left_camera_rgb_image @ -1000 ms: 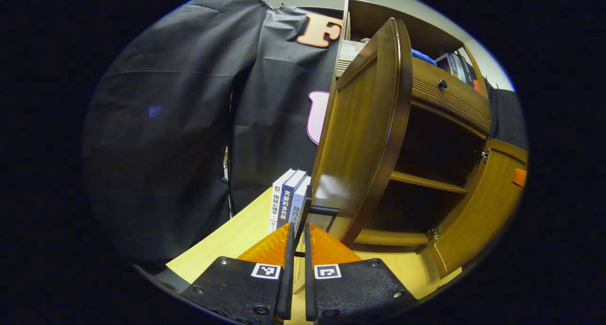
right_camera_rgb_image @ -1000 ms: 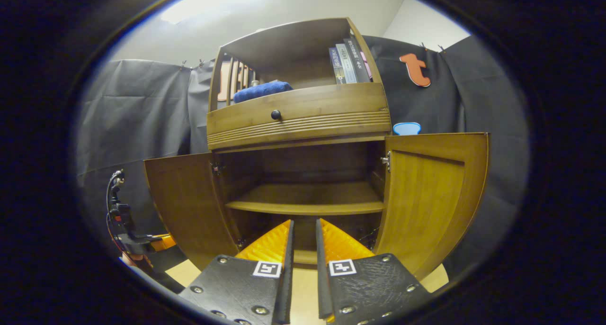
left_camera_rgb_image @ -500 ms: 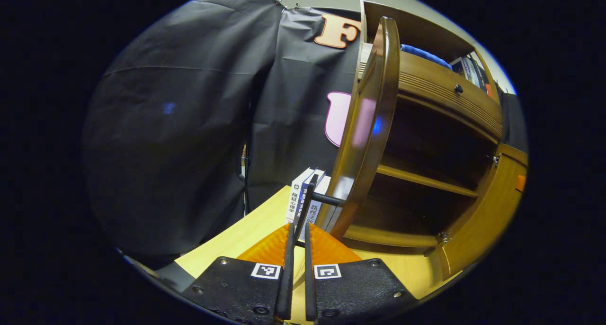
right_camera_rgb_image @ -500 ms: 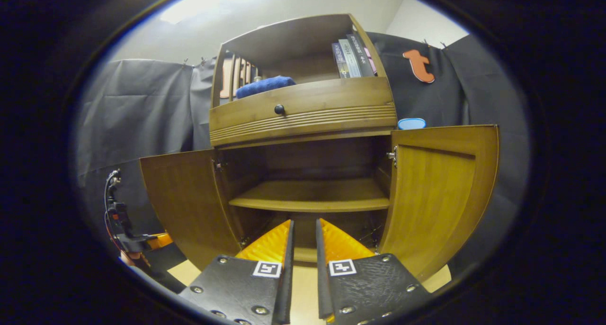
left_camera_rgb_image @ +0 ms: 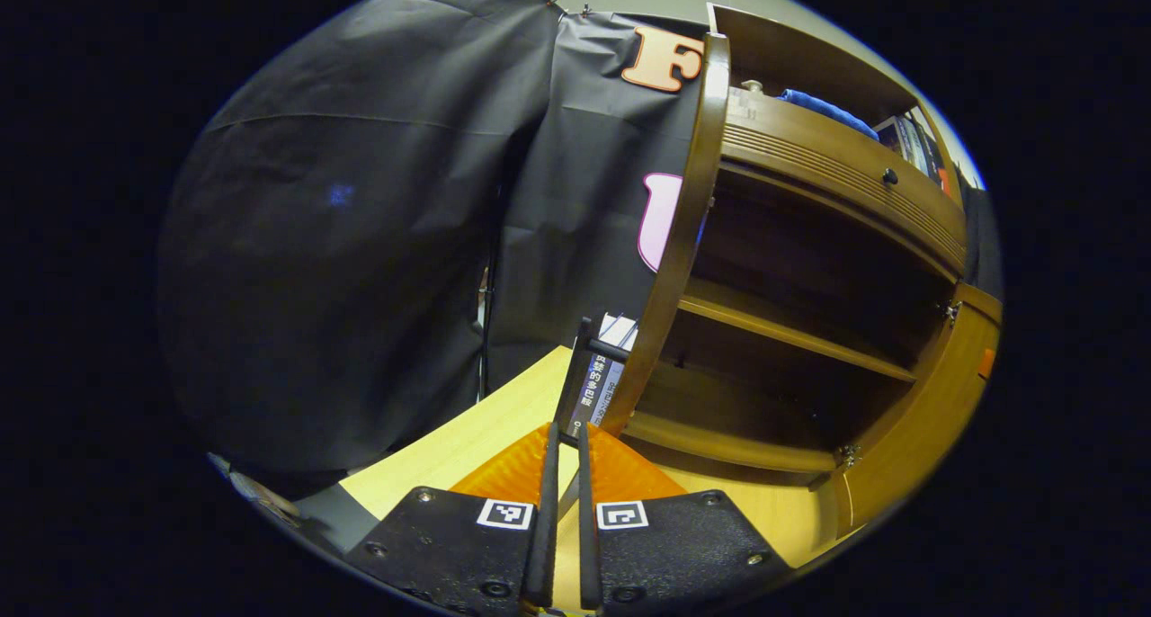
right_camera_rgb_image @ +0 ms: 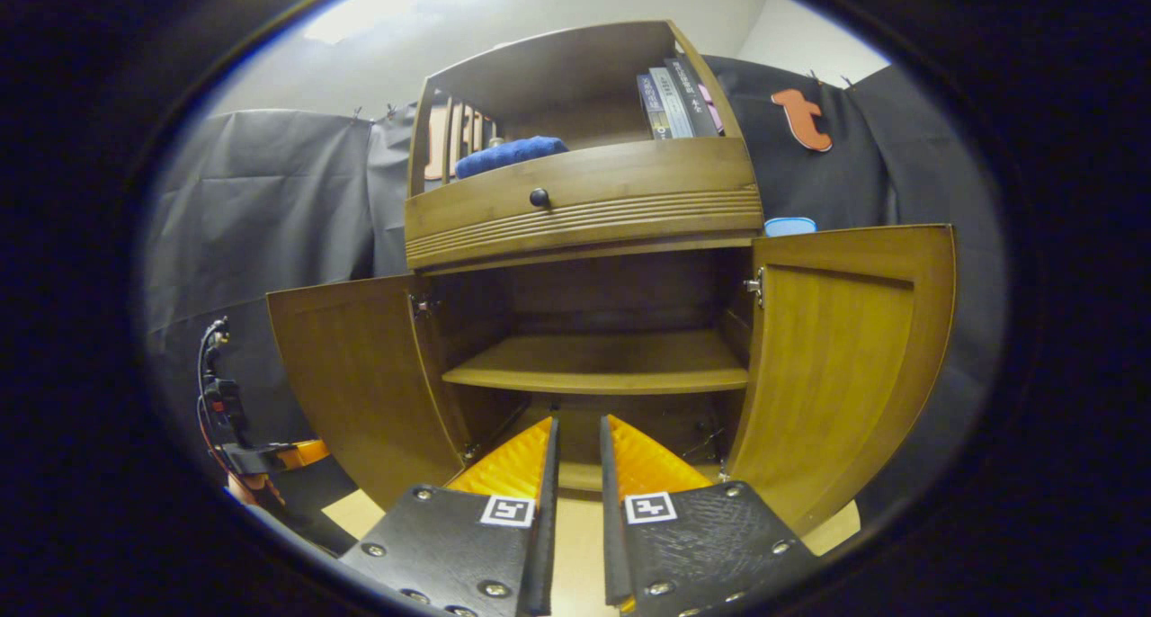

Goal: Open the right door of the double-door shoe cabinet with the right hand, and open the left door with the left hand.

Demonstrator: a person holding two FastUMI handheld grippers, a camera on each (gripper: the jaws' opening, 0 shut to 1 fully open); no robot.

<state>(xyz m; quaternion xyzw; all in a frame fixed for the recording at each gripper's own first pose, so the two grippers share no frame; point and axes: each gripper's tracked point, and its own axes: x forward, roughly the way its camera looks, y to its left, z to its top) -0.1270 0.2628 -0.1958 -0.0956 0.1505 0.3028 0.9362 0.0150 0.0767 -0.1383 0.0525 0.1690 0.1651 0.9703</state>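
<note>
Left hand-held gripper (left_camera_rgb_image: 564, 437) clamps left door's (left_camera_rgb_image: 683, 239) handle (left_camera_rgb_image: 575, 379); right hand-held gripper (right_camera_rgb_image: 578, 437) apart.

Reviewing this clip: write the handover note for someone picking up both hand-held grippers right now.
Left hand-held gripper: fingers nearly closed around the black bar handle of the left door; firm pinch cannot be told.
Right hand-held gripper: slightly open, holding nothing, facing the cabinet's middle shelf.
Right door: swung fully open.
Left door: swung wide, seen edge-on from the left gripper view.
Done: both doors open.
Left: probably just let go of the handle and back the left hand-held gripper away.
</note>
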